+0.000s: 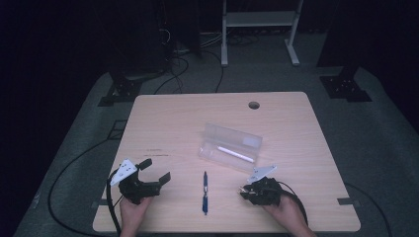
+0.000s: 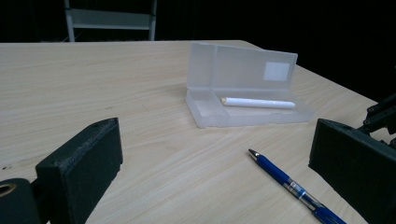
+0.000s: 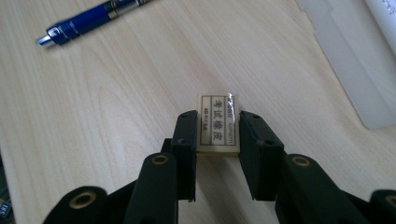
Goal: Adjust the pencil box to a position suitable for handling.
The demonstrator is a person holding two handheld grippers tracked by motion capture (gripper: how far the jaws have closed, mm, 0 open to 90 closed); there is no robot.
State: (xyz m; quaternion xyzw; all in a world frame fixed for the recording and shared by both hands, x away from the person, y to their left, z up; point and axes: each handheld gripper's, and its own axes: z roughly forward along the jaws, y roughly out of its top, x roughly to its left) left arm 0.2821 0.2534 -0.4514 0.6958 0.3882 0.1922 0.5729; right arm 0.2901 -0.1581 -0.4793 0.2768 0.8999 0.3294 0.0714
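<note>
A small cream eraser (image 3: 217, 116) with a printed label lies on the wooden table (image 1: 173, 123), and my right gripper (image 3: 217, 136) is shut on its two long sides. From above, that right gripper (image 1: 247, 190) sits near the front right. At the front left my left gripper (image 1: 155, 170) rests open with nothing between its jaws; in its own view the left gripper (image 2: 217, 168) frames bare table. A blue pen (image 1: 205, 192) (image 2: 289, 186) (image 3: 88, 21) lies between the two grippers. Behind it an open clear pencil case (image 1: 230, 140) (image 2: 243, 70) (image 3: 350, 70) holds a white pen (image 1: 236, 154) (image 2: 259, 102).
A round cable hole (image 1: 254, 105) is near the table's far edge. Black cables (image 1: 64, 182) trail from the grippers over the floor. A white metal shelf frame (image 1: 259, 29) stands beyond the table. The table's front edge runs just under both hands.
</note>
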